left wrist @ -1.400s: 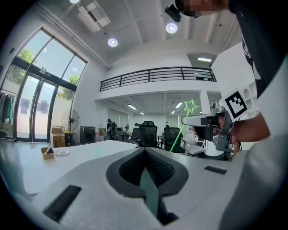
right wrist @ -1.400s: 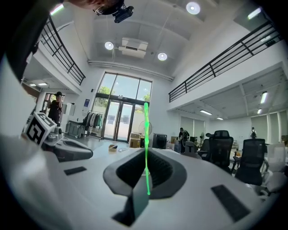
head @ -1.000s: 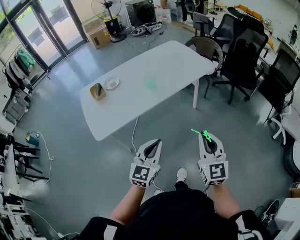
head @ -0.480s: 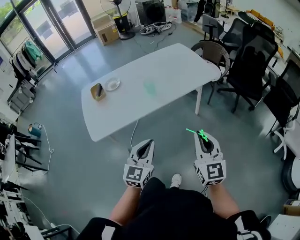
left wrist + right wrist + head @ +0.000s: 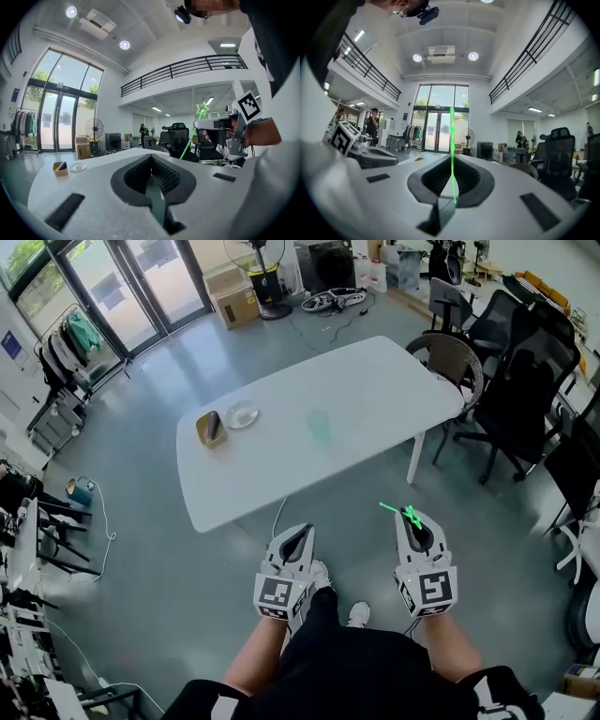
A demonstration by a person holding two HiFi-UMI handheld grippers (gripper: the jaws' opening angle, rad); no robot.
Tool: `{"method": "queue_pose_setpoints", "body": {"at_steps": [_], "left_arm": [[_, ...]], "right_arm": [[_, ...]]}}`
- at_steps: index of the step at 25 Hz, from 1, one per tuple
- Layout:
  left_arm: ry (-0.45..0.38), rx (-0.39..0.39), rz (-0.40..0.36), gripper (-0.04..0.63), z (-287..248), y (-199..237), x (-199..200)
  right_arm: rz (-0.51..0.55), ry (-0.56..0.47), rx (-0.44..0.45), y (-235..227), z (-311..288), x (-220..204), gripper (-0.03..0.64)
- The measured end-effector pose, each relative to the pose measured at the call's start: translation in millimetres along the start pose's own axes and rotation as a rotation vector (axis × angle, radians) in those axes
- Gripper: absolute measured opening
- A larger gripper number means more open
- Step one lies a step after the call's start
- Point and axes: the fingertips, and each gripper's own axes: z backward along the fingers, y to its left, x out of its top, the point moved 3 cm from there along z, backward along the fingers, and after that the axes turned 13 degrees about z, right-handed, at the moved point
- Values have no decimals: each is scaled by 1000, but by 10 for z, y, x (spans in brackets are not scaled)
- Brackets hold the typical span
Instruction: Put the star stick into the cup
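The green star stick (image 5: 394,510) is pinched in my right gripper (image 5: 412,517), which is shut on it. Its star sits close to the jaw tips and its thin shaft points left and away. In the right gripper view the stick (image 5: 452,154) runs as a bright green line up between the closed jaws. The left gripper view shows the star (image 5: 202,109) above the right gripper (image 5: 213,124). A pale green see-through cup (image 5: 319,426) stands near the middle of the white table (image 5: 375,381), well ahead of both grippers. My left gripper (image 5: 300,538) is shut and holds nothing.
A small yellow box (image 5: 208,427) and a glass dish (image 5: 242,414) sit at the table's left end. A wicker chair (image 5: 450,348) and black office chairs (image 5: 516,381) crowd the right side. Grey floor lies between me and the table; cables trail under it.
The table has drawn nearer and shifted right and down in the head view as the person steps towards it. Both grippers hold the same pose, the stick still in the right one.
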Motion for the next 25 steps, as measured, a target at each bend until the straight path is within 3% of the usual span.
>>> {"method": "queue_pose_setpoints", "body": {"at_steps": [8, 17, 25], "left_arm": [[-7, 29, 1, 11, -412, 625, 158], [-20, 71, -12, 11, -704, 1747, 516], [-39, 41, -17, 11, -991, 2117, 700]], "right_arm": [[-1, -18, 48, 31, -898, -3, 18], [23, -42, 61, 193, -2036, 268, 18], [30, -42, 25, 131, -2610, 300, 18]]}}
